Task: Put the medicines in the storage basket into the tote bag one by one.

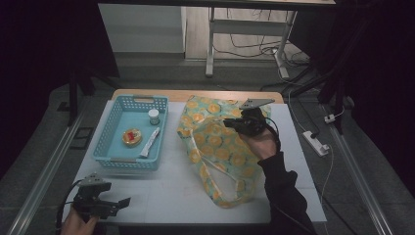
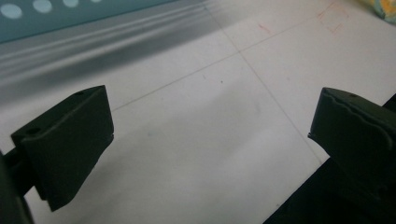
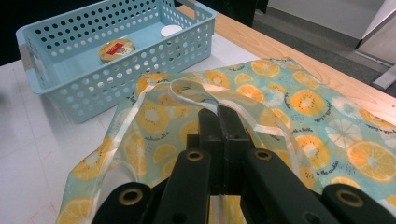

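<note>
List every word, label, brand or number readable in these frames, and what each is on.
None can be read for certain.
Bag: small dark script beside the printed fruit slices, too small and blurred to read.
Round tin in the basket: red label, print too small to read.
Tube and white-capped jar: any print too small to tell.
Table: faint red pen marks, no letters.

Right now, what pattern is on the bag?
Orange and kiwi slices on pale teal bag, clearest in the right gripper view.
</note>
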`<state>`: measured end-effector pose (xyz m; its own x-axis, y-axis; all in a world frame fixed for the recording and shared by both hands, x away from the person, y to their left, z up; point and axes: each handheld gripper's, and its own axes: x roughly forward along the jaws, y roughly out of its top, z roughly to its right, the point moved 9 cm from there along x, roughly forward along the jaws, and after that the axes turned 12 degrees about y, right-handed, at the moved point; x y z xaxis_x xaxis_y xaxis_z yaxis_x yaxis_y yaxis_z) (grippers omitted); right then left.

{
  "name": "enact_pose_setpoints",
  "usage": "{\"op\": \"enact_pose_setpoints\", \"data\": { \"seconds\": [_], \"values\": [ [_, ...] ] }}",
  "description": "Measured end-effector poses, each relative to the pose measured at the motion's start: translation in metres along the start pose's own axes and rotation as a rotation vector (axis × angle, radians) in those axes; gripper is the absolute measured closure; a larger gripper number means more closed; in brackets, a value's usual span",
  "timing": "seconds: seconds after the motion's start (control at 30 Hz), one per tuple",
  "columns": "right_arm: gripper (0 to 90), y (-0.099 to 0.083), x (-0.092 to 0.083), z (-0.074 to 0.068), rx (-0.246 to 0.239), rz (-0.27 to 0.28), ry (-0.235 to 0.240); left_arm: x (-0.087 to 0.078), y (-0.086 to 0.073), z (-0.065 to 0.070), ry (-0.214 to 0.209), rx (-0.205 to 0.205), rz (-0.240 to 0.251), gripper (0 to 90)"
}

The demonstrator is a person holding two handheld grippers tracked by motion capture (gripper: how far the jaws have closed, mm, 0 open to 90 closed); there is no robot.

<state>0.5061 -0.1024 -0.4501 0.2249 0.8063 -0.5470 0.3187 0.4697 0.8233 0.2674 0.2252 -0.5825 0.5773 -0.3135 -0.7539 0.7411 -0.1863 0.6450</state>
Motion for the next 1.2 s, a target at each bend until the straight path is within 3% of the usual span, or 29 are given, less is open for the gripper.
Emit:
{"op": "enact_pose_setpoints", "data": {
  "seconds": [0.17,0.77,1.03,1.1,1.2],
  "values": [
    [90.0,-0.001,-0.001,0.001,0.004,0.001,0.000,-0.004,0.011,0.001,-0.048,0.006,0.080,0.0],
    [90.0,-0.001,-0.002,0.003,0.013,0.003,0.001,-0.004,0.035,-0.001,-0.031,0.087,0.108,0.0],
    [90.0,-0.001,-0.003,0.003,0.013,0.002,0.003,0.001,0.045,-0.003,-0.030,0.090,0.089,0.0],
    [90.0,-0.001,-0.003,0.003,0.013,0.002,0.004,0.001,0.049,-0.004,-0.048,0.078,0.104,0.0],
    [90.0,-0.001,-0.003,0.003,0.011,0.003,0.004,0.001,0.055,-0.007,-0.032,0.082,0.110,0.0]
  ]
}}
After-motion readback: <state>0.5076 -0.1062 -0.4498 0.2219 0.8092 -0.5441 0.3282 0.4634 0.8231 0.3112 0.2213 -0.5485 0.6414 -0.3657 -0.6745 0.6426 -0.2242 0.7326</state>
